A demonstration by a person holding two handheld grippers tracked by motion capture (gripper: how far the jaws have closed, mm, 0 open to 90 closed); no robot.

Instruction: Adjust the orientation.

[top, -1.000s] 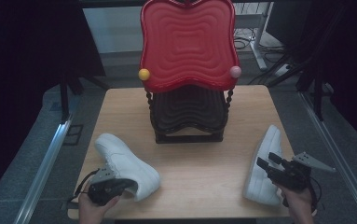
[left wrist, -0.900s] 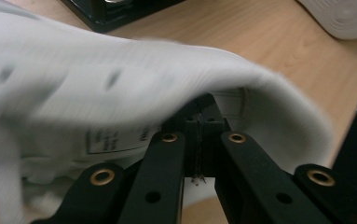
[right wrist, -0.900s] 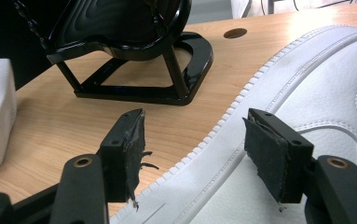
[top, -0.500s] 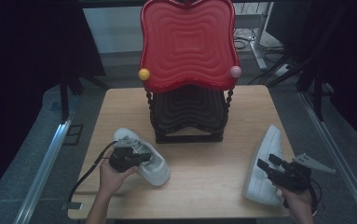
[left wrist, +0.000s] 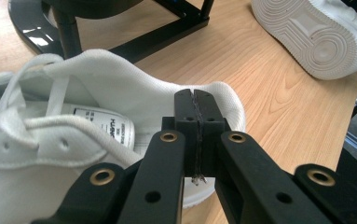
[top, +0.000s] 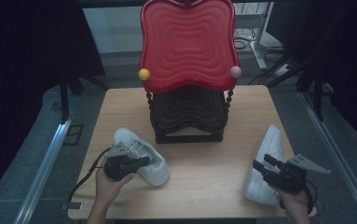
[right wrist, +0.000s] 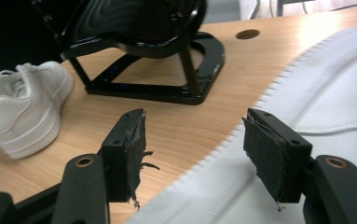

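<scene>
Left gripper (top: 141, 162) stays clamped on the heel collar of the left shoe (top: 143, 155), which now sits slightly nearer than before. Right gripper (top: 259, 166), jaws wide, hovers unchanged over the right shoe (top: 264, 163). Beyond stands the rack (top: 188, 70).

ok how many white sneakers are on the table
2. One white sneaker stands upright at front left, below the black rack, with the left gripper shut on its heel collar. The other sneaker lies on its side at front right, beside the open right gripper.
</scene>
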